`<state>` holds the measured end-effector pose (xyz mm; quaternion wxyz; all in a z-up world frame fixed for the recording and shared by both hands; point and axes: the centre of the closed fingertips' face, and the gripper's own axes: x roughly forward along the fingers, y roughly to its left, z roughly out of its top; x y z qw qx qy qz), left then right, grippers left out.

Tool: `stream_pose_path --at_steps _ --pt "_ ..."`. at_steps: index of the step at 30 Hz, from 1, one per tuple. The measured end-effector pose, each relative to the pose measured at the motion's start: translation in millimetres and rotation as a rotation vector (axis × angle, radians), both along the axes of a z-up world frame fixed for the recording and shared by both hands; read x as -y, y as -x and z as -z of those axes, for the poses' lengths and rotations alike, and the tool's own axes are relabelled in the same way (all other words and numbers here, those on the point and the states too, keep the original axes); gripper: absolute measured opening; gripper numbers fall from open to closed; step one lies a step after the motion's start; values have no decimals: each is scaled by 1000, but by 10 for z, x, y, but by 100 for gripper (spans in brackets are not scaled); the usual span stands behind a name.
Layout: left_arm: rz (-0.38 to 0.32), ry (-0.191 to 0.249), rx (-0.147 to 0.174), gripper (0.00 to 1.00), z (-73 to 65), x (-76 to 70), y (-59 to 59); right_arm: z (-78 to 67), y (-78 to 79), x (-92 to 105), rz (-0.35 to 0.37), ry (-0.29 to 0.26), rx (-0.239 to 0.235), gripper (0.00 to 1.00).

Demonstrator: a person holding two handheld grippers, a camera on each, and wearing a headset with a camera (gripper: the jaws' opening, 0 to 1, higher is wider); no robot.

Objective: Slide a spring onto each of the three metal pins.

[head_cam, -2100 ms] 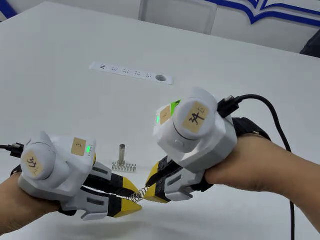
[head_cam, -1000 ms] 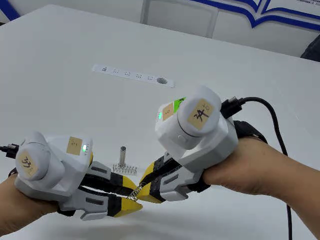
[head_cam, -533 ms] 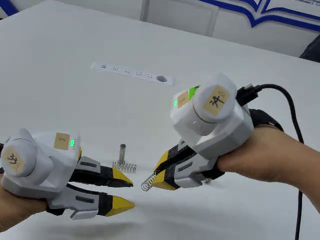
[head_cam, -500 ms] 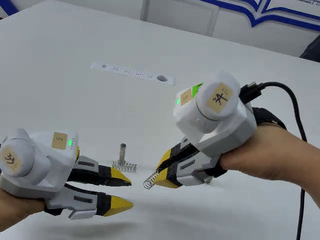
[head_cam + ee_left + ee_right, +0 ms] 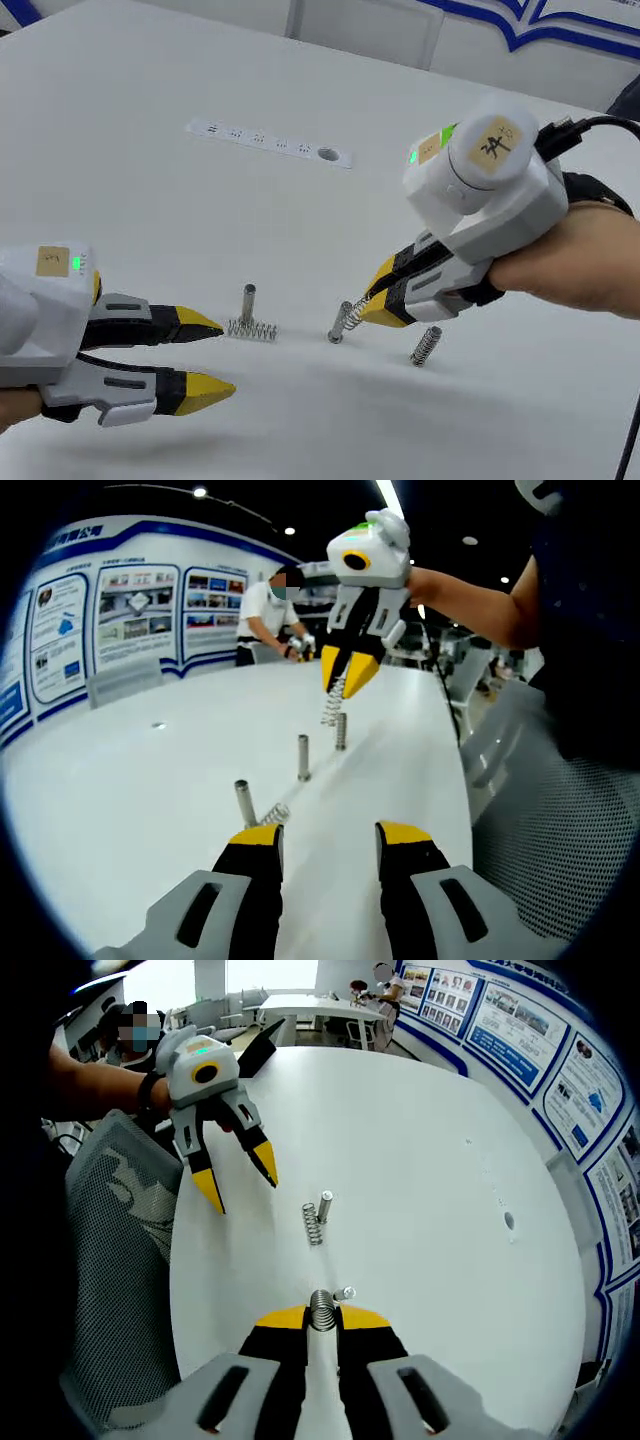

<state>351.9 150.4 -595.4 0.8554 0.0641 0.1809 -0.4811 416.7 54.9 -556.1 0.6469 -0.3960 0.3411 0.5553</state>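
Right gripper view first: the right claw (image 5: 325, 1318) is clenched on a spring (image 5: 320, 1308), with the coil's end poking out between the yellow tips. Just past it stands a pin (image 5: 346, 1292), upright on the table (image 5: 430, 1160). In the head view the spring's free end looks to be right at the top of that pin. It's tilted, and as far as I can tell it's not down over the pin yet.

Further out, a second pin (image 5: 248, 300) stands bare with another spring (image 5: 250, 328) lying flat at its foot. A third spring (image 5: 426, 345) lies on the table close under the right claw. The left claw (image 5: 225, 357) hovers off to the side, jaws spread, holding nothing.

So I'd call this spring one, mid-threading. Next it needs the tilt taken out so the coil lines up with the pin, then lower it and let go so it drops down the shaft. If it goes on crooked it'll probably snag on the pin's rim. The left claw is free to grab the spring by the second pin
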Motion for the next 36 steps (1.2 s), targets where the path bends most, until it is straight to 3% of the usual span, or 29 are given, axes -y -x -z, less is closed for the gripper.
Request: stream_pose_path --at_steps 7,25,36 --pt "-34 10 -3 41 -8 -51 -7 58 -141 -14 -14 61 25 12" --pt "-82 32 -13 48 28 -134 -4 188 -256 -80 -56 136 -9 12" --pt "-85 32 -20 48 54 -170 2 315 -244 -119 -70 174 -39 12"
